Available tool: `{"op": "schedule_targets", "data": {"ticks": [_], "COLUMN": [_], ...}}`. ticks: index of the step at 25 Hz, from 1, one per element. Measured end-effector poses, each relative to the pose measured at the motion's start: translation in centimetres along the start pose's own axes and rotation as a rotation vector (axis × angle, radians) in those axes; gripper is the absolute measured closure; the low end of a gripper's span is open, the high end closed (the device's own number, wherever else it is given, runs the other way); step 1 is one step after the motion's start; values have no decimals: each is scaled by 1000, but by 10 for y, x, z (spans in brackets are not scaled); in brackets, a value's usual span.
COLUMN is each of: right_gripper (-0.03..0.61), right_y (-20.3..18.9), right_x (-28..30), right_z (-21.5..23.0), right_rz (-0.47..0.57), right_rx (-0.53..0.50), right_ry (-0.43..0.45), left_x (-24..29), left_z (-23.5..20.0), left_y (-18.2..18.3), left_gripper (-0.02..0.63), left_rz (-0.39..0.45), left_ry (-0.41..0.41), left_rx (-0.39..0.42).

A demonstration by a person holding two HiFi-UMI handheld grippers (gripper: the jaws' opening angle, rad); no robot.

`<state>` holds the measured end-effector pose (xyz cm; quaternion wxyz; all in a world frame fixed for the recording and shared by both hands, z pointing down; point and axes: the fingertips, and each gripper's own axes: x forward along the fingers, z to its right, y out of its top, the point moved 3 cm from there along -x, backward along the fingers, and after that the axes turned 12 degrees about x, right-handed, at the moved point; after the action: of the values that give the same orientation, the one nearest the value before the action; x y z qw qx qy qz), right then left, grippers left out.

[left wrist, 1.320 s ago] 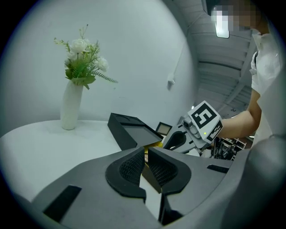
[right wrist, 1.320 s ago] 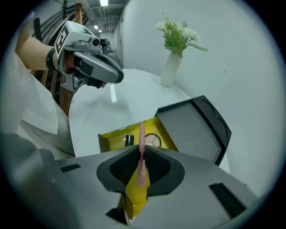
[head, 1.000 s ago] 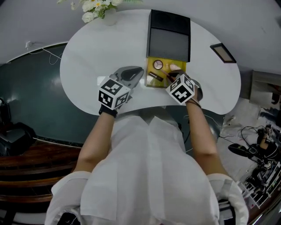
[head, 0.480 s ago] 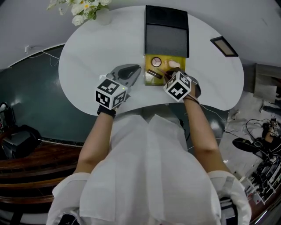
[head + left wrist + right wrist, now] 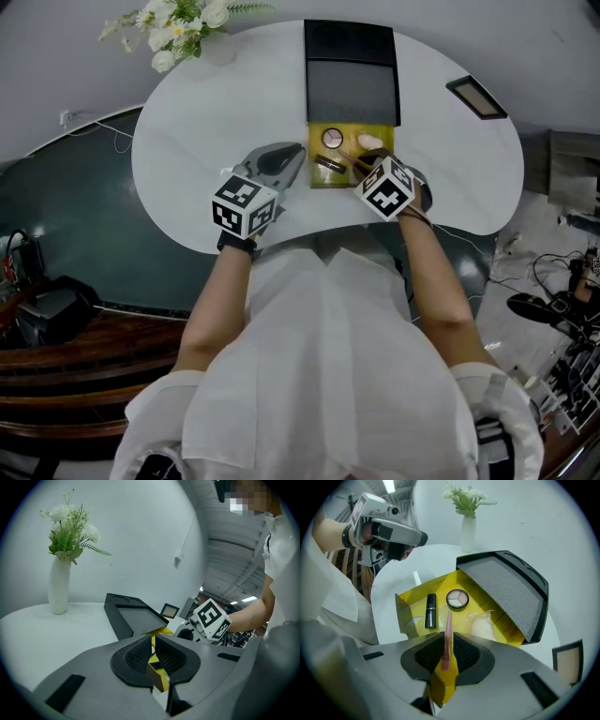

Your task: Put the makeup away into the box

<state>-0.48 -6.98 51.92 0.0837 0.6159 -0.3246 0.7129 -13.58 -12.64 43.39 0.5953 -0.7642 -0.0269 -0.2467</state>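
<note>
Four makeup pieces in all: one black lipstick tube (image 5: 431,611), one round three-shade compact (image 5: 457,598), one pale rounded sponge (image 5: 483,623), one slim pink lip pencil (image 5: 448,620). First three lying flat inside the single open yellow cardboard box (image 5: 419,592), lipstick leftmost, compact just beside it, sponge further right. One black lid with grey foam lining (image 5: 506,585), tilted up behind the box.

Two grippers. On the right gripper (image 5: 449,641), jaws clamped on the pink pencil, aimed steeply down over the box's near edge, pencil tip pointing between lipstick and sponge, a yellow flap just beneath the jaws. On the left gripper (image 5: 153,644), jaws pinched together on the box's yellow side wall.

Elsewhere on the white rounded table (image 5: 187,141): one white vase of white flowers (image 5: 60,588), well apart at the far left; one small dark-framed card (image 5: 476,97) at the far right. Nothing of these in the way of the box.

Pencil smooth, tapered, dusty pink.
</note>
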Motion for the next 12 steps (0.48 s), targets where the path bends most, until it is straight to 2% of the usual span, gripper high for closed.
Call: {"op": "schedule_targets", "data": {"ticks": [6,12], "right_gripper": [531,531], "right_y": [4,4], "right_x": [-37,-91], "right_z": [17,67], "right_rz": [174,461], "right_rx": [200,413], "right_ry": [39,11], "left_x": [2,-10], "left_z": [-1,-18], "left_y": [14,37], "left_gripper": [579,580], "left_rz": [20,62], "left_ry": [34,125], "left_rx": [9,26]}}
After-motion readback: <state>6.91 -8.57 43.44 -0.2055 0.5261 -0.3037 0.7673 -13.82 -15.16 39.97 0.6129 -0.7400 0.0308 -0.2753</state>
